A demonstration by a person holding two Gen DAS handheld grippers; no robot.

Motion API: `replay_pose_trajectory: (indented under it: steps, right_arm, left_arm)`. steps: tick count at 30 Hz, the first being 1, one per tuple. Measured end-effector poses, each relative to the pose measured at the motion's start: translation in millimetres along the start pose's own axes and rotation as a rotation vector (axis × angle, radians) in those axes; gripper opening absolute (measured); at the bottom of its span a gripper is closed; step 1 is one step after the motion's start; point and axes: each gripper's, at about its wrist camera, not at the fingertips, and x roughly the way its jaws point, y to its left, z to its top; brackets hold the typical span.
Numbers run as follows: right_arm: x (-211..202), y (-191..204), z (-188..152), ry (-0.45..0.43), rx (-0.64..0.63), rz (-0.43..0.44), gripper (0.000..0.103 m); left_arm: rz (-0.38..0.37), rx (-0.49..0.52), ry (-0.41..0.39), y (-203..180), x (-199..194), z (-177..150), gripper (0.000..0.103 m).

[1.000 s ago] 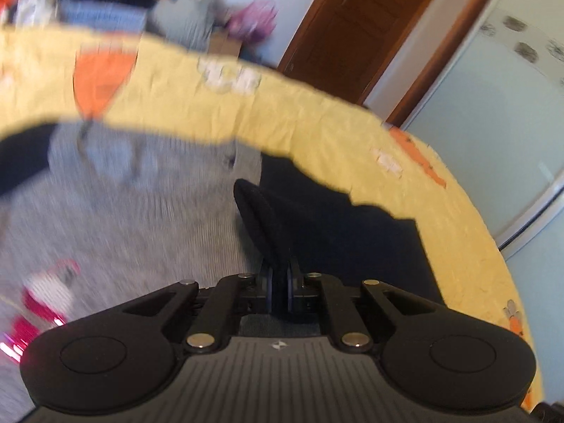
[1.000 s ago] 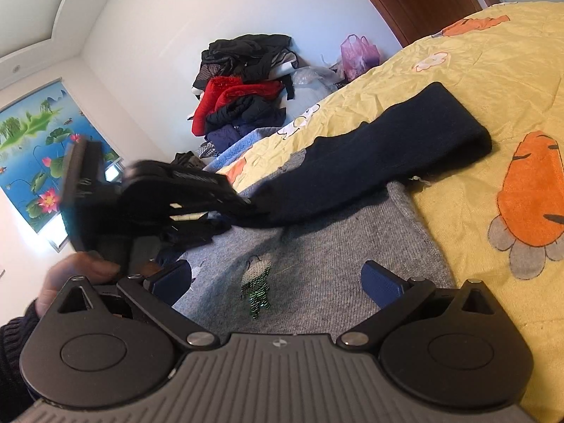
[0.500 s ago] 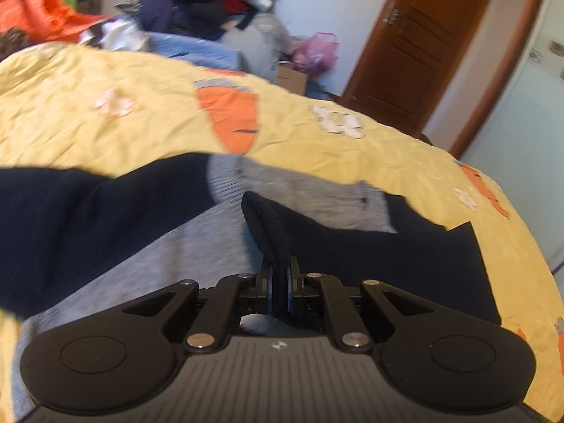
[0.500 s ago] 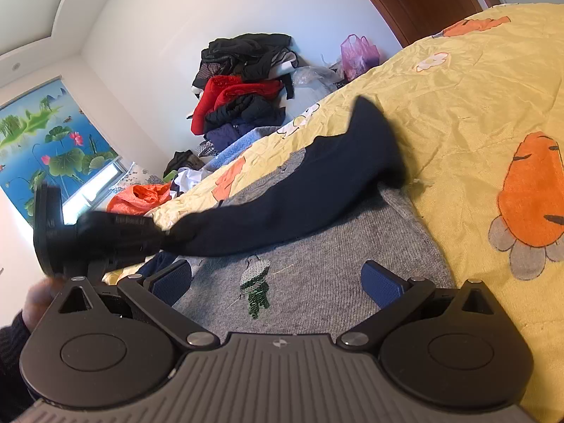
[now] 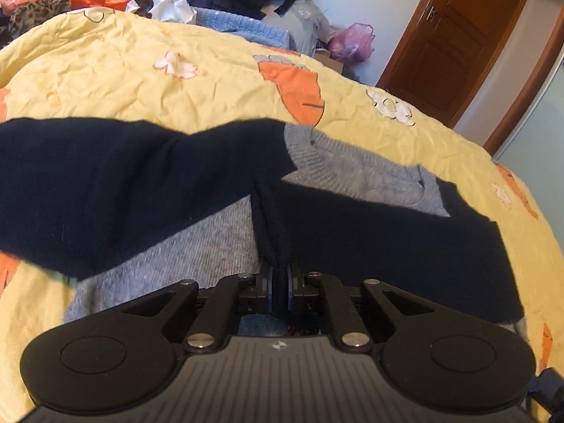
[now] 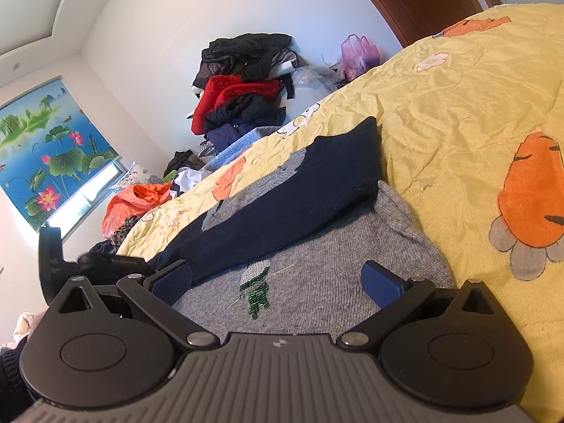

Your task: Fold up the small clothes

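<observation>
A small grey sweater [image 5: 208, 243] with navy sleeves lies flat on the yellow bedspread [image 5: 141, 81]. My left gripper [image 5: 279, 282] is shut on the cuff of one navy sleeve [image 5: 370, 232], which lies folded across the grey body. The other navy sleeve [image 5: 105, 183] stretches out to the left. In the right wrist view the sweater [image 6: 317, 268] shows a green sequin figure [image 6: 255, 289], with the folded navy sleeve [image 6: 292, 204] across it. My right gripper [image 6: 276, 280] is open and empty, low over the sweater's body. The left gripper [image 6: 105, 264] shows at the far left there.
A pile of clothes [image 6: 243, 81] stands against the far wall, with an orange bag [image 6: 137, 201] and a pink bag [image 6: 359, 53] beside the bed. A brown door [image 5: 454, 35] is at the back right. The bedspread's edge curves off on the right.
My left gripper has pulled the navy sleeve across the grey body toward the left and lowered it. The sleeve now lies flatter on the sweater. My right gripper has stayed still.
</observation>
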Motion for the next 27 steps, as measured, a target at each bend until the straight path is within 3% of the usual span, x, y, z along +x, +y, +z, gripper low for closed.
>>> replay_pose_trajectory:
  steps: [5,8,10,11,12,14,22,27]
  right_arm:
    - [0,0,0,0.002,-0.002,0.0,0.103]
    - [-1,-1,0,0.003,-0.002,0.002,0.103]
    - [-1,-1,0,0.003,-0.003,0.002,0.103]
    - [-1,-1,0,0.004,-0.003,0.002,0.103]
    - [-1,-1,0,0.004,-0.004,0.001,0.103]
    - [-1,-1,1,0.008,-0.008,-0.001,0.103]
    - [1,-2,1,0.015,-0.02,-0.006,0.103]
    - [1,-1,2,0.018,-0.034,-0.016,0.103]
  left_arm:
    - [0.007,-0.008,-0.006,-1,2,0,0.009]
    - [-0.025,-0.08,-0.001,9,-4,1,0.017]
    - [-0.053,-0.17,-0.019,25,-15,-1,0.027]
    - [-0.062,-0.216,-0.04,35,-23,-4,0.041]
    - [-0.065,-0.26,-0.07,48,-32,-6,0.061]
    - [-0.047,-0.353,-0.15,77,-50,-13,0.082]
    - [-0.02,-0.936,-0.412,257,-106,-29,0.081]
    - [0.019,-1.064,-0.442,321,-109,-25,0.081]
